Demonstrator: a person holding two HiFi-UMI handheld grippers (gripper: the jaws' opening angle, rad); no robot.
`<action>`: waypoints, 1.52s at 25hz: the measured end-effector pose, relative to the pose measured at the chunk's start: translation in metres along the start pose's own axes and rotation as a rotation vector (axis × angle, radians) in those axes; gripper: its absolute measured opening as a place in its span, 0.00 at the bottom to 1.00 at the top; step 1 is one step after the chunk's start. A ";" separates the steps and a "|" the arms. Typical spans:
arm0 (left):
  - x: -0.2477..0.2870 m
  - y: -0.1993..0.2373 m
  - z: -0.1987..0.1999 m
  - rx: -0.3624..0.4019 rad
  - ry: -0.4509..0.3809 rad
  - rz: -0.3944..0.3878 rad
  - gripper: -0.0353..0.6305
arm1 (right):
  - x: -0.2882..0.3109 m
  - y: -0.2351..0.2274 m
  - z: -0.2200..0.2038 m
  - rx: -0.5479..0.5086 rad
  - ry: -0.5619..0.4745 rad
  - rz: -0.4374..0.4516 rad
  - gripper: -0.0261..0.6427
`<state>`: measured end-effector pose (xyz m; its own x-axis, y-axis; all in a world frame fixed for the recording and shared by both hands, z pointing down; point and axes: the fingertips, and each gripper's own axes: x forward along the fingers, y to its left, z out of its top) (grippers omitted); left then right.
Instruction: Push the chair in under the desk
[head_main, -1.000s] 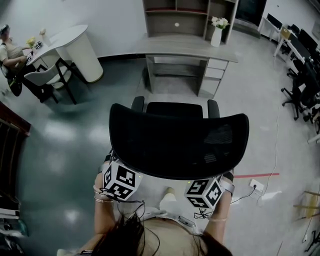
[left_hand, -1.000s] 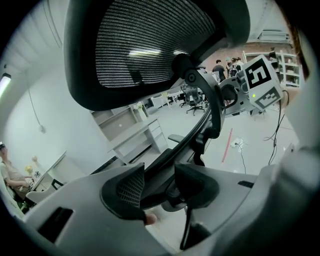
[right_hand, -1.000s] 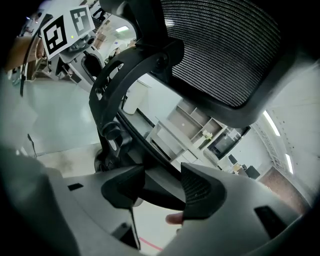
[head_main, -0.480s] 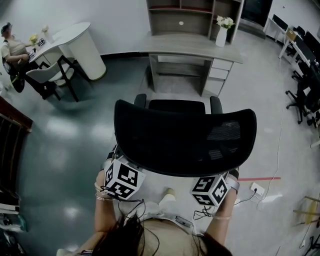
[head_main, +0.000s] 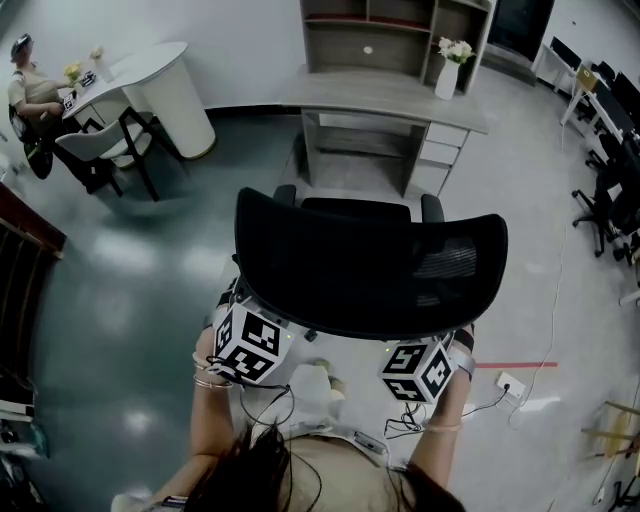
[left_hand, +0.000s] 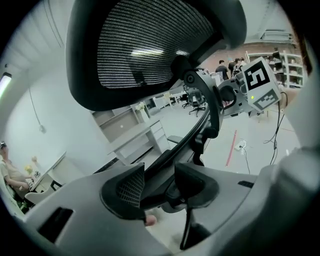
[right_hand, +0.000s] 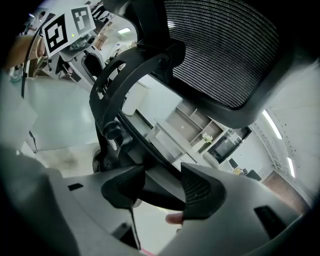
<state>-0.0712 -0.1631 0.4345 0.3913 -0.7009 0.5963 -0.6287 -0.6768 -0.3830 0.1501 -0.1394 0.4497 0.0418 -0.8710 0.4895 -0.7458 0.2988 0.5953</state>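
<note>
The chair (head_main: 370, 265) is clamped at its rear frame by L gripper (left_hand: 160, 184) & R gripper (right_hand: 163, 186), w/ desk (head_main: 385, 95) sited dead ahead beyond it.

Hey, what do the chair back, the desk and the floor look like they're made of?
Chair back: black mesh in a dark, probably plastic frame; light shows through the weave. Desk: pale grey board, likely laminate; matte, flat edges. Floor: smooth hard coating, glossy; it shows bright reflections.

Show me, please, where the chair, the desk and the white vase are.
chair (head_main: 370, 270), head view, middle of the mesh backrest
desk (head_main: 372, 96), head view, bare top
vase (head_main: 447, 82), head view, white body
</note>
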 end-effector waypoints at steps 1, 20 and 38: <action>0.001 0.000 0.001 0.001 0.004 -0.004 0.34 | 0.002 -0.001 0.000 0.000 0.000 0.002 0.37; 0.033 0.017 0.021 0.057 -0.005 0.049 0.34 | 0.038 -0.028 0.008 0.006 0.001 0.004 0.37; 0.080 0.052 0.045 0.020 -0.017 0.039 0.34 | 0.092 -0.057 0.024 -0.003 0.025 0.010 0.37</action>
<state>-0.0422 -0.2642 0.4303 0.3779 -0.7306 0.5688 -0.6304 -0.6529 -0.4198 0.1804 -0.2457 0.4460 0.0509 -0.8581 0.5110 -0.7444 0.3085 0.5922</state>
